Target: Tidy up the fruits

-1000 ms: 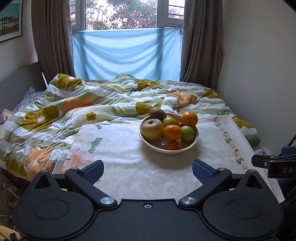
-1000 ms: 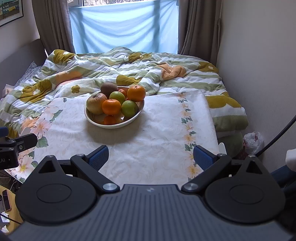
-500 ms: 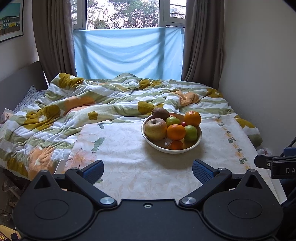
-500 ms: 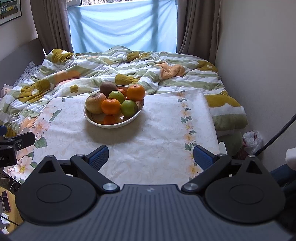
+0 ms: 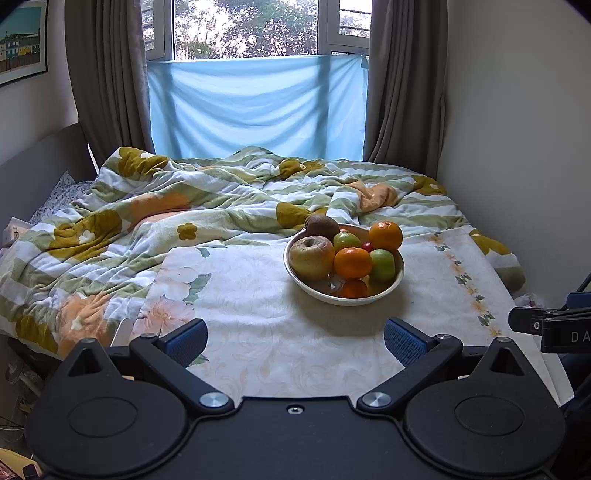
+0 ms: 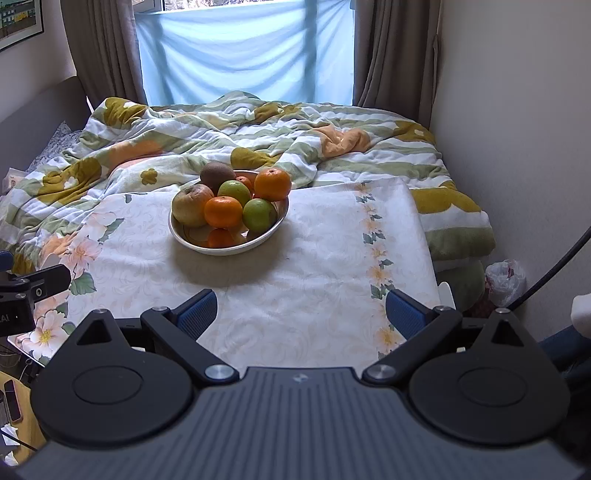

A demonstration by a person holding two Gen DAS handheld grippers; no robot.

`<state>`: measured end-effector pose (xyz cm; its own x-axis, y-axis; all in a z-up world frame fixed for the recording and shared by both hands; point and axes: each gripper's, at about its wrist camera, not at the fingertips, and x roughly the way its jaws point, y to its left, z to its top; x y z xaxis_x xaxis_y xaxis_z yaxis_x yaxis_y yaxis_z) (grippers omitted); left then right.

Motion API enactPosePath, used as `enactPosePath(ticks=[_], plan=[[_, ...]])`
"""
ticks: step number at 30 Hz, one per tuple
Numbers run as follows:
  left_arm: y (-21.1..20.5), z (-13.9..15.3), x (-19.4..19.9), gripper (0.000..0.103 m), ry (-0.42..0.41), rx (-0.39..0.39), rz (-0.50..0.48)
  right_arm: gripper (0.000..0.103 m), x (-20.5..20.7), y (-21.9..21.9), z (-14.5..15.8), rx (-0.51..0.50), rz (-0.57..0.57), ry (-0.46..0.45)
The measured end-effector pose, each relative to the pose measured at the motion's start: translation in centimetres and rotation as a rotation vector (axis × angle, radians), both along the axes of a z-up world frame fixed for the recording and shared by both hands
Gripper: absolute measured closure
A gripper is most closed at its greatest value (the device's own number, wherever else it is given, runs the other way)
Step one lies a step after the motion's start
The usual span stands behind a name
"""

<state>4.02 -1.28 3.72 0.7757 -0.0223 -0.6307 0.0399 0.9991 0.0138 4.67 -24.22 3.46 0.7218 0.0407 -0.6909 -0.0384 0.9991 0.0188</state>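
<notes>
Left wrist view: left gripper (image 5: 295,338) spread wide, blue pads holding nothing, low over the pale floral tablecloth (image 5: 258,332). Ahead and slightly right, shallow white bowl (image 5: 347,300) heaped with oranges, green fruits, a yellowish apple (image 5: 311,256) and a brown kiwi (image 5: 322,226).

Right wrist view: right gripper (image 6: 301,314) likewise wide apart and empty. Same bowl (image 6: 192,240) ahead to the left, resting on the cloth, rumpled striped quilt (image 6: 110,147) behind.

soft window (image 5: 255,27) daylight, sharp, fisheye-curved edges
</notes>
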Motion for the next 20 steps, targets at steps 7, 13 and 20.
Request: enactPosePath(ticks=[7,13,20], plan=[[0.02,-0.16,0.1,0.0,0.0,0.016,0.012,0.0,0.04,-0.06,-0.03,0.001,0.002,-0.002],[0.32,-0.11,0.3,0.0,0.0,0.018,0.026,0.0,0.08,-0.11,-0.02,0.001,0.001,0.0],[0.79,-0.52,0.55,0.0,0.014,-0.018,0.025,0.0,0.14,-0.18,-0.05,0.001,0.003,-0.001]])
